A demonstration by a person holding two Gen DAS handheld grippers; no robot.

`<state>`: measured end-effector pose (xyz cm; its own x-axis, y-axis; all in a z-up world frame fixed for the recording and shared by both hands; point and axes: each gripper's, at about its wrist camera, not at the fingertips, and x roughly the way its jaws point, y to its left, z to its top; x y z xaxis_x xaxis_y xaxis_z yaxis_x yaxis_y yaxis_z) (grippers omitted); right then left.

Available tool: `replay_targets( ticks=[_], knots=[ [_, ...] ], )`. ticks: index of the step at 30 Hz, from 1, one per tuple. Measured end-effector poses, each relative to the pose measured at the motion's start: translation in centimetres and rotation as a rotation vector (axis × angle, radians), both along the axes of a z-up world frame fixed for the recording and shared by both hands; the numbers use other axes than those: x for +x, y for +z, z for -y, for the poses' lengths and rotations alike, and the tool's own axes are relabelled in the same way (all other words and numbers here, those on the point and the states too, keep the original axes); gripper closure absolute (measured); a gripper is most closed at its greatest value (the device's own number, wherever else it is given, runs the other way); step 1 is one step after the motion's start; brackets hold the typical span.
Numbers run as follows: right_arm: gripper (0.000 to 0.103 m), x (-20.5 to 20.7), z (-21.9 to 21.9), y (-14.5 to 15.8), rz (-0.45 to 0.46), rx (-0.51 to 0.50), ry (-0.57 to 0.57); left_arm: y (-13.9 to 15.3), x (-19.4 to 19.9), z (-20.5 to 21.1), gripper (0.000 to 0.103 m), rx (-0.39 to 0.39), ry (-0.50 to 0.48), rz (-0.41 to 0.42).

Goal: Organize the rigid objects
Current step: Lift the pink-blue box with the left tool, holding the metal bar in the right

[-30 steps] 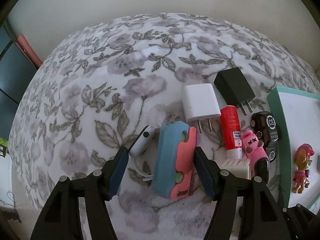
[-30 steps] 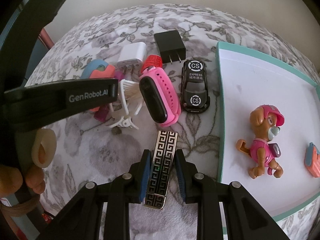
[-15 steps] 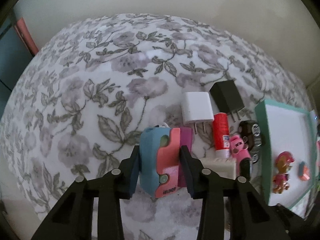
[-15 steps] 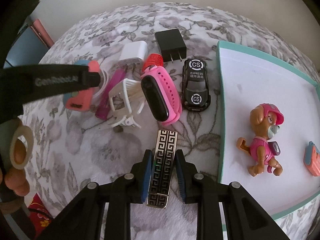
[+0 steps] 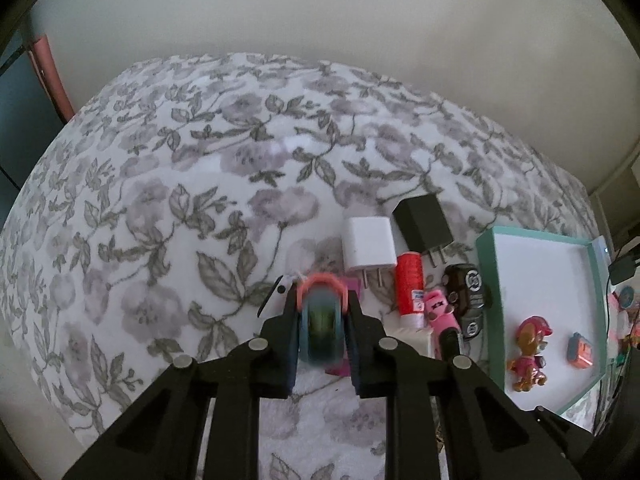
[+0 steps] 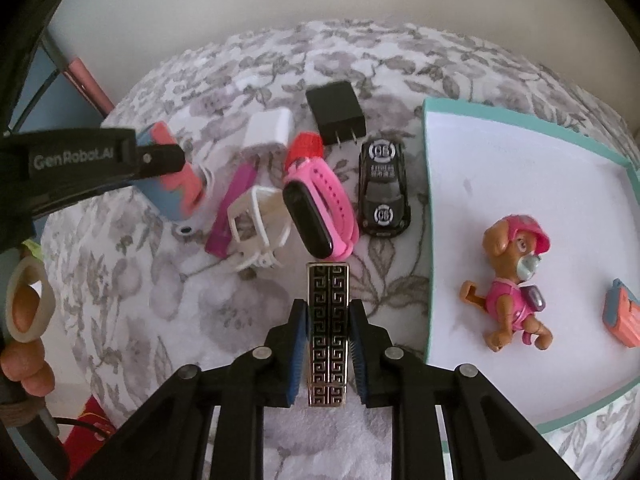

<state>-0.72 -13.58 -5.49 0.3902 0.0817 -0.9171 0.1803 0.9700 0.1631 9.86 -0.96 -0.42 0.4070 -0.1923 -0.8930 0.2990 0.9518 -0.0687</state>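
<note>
The left gripper (image 5: 322,320) is pinching a blue-and-pink toy (image 5: 320,322), its jaws pressed together on the toy's sides; from the right wrist view the toy is hanging clear of the floral cloth (image 5: 160,220). The right gripper (image 6: 328,344) is pinching a patterned metal bar (image 6: 327,332) that is sticking out ahead of its fingertips. The teal-rimmed tray (image 6: 430,208) is sitting to the right of both claws, already holding a puppy figure (image 6: 510,280). Just ahead of the right claw a pink wristband (image 6: 320,208), a white clip (image 6: 256,224) and a black toy car (image 6: 383,188) are crowding together. The toy is looking blurred and turned edge-on in the left claw, so it is probably sitting loosely and could be slipping out on the way to the tray. The bar's smooth faces are risking the same, and swinging either claw low could be knocking the crowded items
</note>
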Motion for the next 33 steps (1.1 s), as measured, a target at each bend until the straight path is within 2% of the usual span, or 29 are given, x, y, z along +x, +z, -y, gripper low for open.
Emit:
replay_targets(
  ticks=[7, 14, 21, 25, 28, 33],
  knots=[
    [0.081, -0.1, 0.1, 0.3, 0.005, 0.007, -0.004, 0.8, -0.2, 0.2, 0.082, -0.006, -0.009, 0.021],
    [0.081, 0.1, 0.1, 0.1, 0.006, 0.008, -0.010, 0.4, -0.4, 0.2, 0.082, 0.002, -0.006, 0.008],
    [0.081, 0.1, -0.1, 0.0, -0.001, 0.000, -0.003, -1.2, -1.8, 0.8, 0.081, 0.058, -0.062, -0.062],
    [0.081, 0.1, -0.1, 0.0, -0.003, 0.003, -0.008, -4.0, -2.6, 0.7, 0.081, 0.108, -0.075, -0.183],
    [0.081, 0.0, 0.0, -0.1, -0.008, 0.006, -0.013, -5.4, -2.9, 0.3, 0.081, 0.107, -0.068, -0.248],
    [0.081, -0.3, 0.3, -0.2, -0.014, 0.020, -0.026, -6.3, -3.0, 0.3, 0.081, 0.118, -0.066, -0.258]
  ],
)
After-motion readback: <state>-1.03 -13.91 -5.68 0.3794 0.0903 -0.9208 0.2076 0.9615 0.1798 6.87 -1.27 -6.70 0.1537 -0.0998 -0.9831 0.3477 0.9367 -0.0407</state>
